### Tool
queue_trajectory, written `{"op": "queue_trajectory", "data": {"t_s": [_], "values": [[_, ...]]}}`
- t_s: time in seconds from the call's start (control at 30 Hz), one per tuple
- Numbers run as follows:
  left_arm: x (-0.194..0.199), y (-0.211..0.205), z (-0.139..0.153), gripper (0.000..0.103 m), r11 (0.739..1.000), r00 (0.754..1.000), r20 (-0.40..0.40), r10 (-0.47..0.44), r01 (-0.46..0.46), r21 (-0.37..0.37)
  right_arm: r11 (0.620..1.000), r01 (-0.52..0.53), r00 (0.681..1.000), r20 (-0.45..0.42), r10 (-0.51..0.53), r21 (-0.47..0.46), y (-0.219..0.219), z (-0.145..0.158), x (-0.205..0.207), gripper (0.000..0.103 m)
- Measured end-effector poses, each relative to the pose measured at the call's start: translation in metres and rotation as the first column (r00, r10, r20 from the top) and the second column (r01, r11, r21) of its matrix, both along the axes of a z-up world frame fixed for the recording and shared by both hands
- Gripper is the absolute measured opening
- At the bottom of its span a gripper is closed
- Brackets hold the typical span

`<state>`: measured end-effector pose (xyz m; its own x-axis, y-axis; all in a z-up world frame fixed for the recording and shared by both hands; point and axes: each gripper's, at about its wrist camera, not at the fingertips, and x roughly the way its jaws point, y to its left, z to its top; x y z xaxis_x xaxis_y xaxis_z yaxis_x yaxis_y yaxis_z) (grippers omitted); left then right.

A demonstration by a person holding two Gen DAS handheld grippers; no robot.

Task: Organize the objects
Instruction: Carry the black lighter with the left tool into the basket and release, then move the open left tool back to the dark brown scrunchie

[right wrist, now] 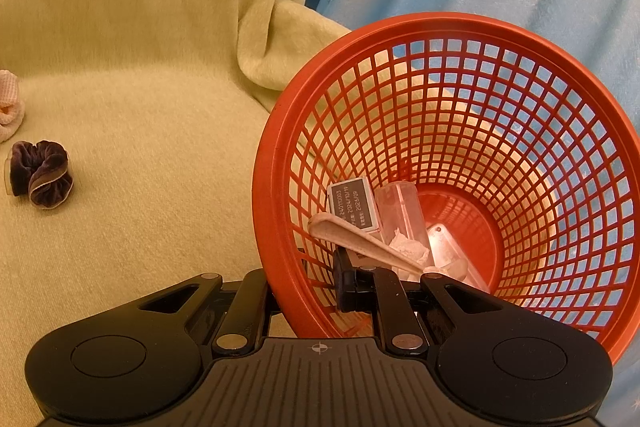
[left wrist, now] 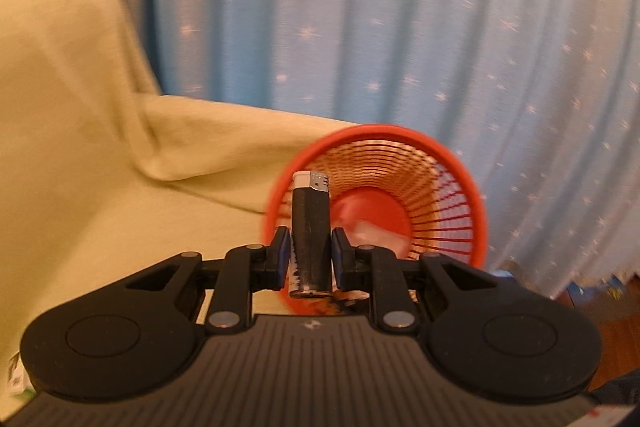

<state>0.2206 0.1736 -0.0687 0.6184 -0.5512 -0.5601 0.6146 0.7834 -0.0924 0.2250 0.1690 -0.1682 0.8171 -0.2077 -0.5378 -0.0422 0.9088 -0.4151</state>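
A black lighter (left wrist: 310,227) with a silver and white top stands upright between the blue pads of my left gripper (left wrist: 310,255), which is shut on it. Just behind it lies the mouth of a red mesh basket (left wrist: 440,163), tilted toward me. My right gripper (right wrist: 308,291) is shut on the near rim of that red basket (right wrist: 264,187), one finger inside and one outside the wall. Inside the basket lie a small labelled box (right wrist: 354,205), a clear plastic container (right wrist: 400,211) and a beige flat stick (right wrist: 360,243).
A yellow-green blanket (right wrist: 140,107) covers the sofa seat and backrest. On it at the left lie a dark purple scrunchie (right wrist: 40,173) and a pink cloth piece (right wrist: 10,103). A blue star-patterned curtain (left wrist: 400,27) hangs behind the basket.
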Motion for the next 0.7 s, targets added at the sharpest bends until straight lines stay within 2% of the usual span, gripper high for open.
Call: {"op": "queue_trajectory", "data": {"t_s": [0.2,0.33,0.53,0.7], "values": [[0.016,-0.052,-0.007,0.018,0.995,0.995,-0.016,-0.098,0.098,0.008,1.000,0.000,1.000,0.002,0.000,0.007,0.000,0.001,0.002,0.010],[0.035,-0.068,-0.014,0.018,0.996,0.995,-0.041,-0.094,0.093,-0.017,1.000,0.000,1.000,0.004,0.000,0.009,0.000,0.002,0.002,0.010],[0.039,-0.026,-0.009,0.021,0.998,0.999,-0.010,0.052,-0.052,-0.047,1.000,0.003,1.000,0.004,-0.003,0.013,0.001,0.002,0.003,0.010],[0.039,0.041,-0.012,0.022,0.969,0.970,0.002,0.244,-0.243,-0.030,1.000,0.005,1.000,0.005,-0.005,0.019,0.000,0.002,0.004,0.010]]}}
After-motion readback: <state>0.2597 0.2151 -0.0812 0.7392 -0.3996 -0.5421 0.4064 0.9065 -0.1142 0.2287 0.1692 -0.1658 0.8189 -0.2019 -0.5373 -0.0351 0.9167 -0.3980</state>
